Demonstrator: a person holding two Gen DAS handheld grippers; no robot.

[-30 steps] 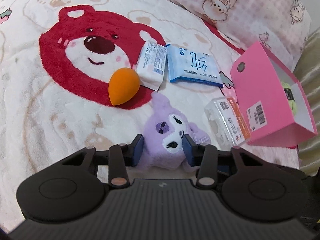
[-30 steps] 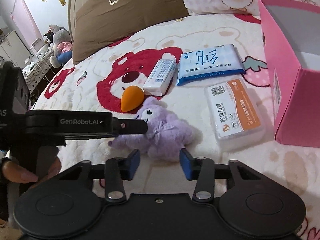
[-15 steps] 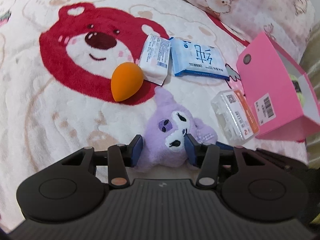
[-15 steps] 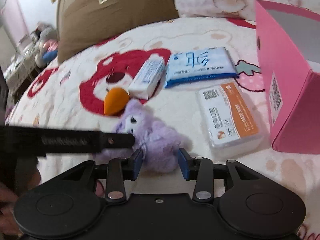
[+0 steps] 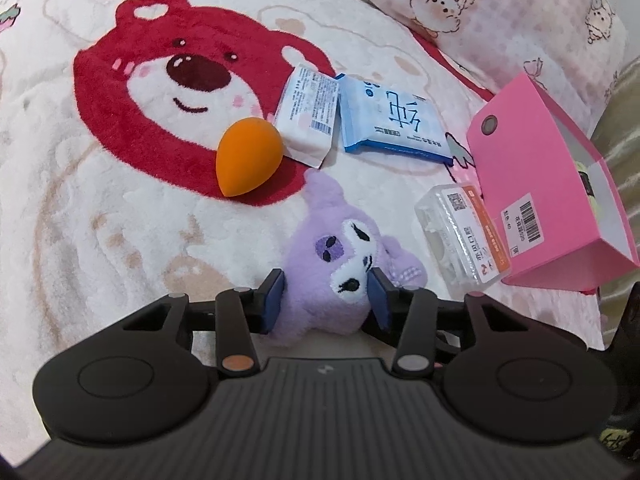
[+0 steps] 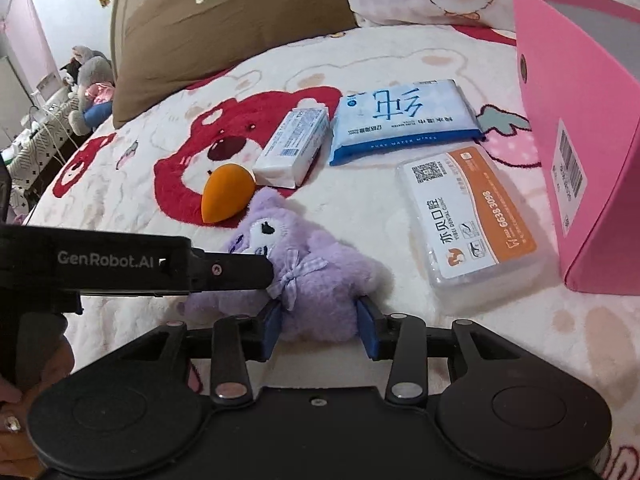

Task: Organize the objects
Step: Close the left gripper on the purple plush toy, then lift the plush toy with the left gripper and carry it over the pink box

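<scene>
On the bed (image 5: pixel 72 208), a purple plush (image 5: pixel 332 264) lies gripped from both sides. Left gripper (image 5: pixel 326 300) jaws closing on its head; right gripper (image 6: pixel 320 322) jaws nearly shut, pinching its body. Pink box (image 5: pixel 540 184) nearby at right.

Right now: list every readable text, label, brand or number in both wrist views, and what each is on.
"GenRobot.AI": side of the left gripper.
"YIBEI DENTAL CLINIC", "6638 3098": label of the clear plastic case; it also carries a QR code and Chinese characters.
"PURE WATER WIPES": blue wipes pack, under large Chinese characters.
White tissue pack: print too small to read.
Pink box: barcode sticker, digits illegible.
</scene>
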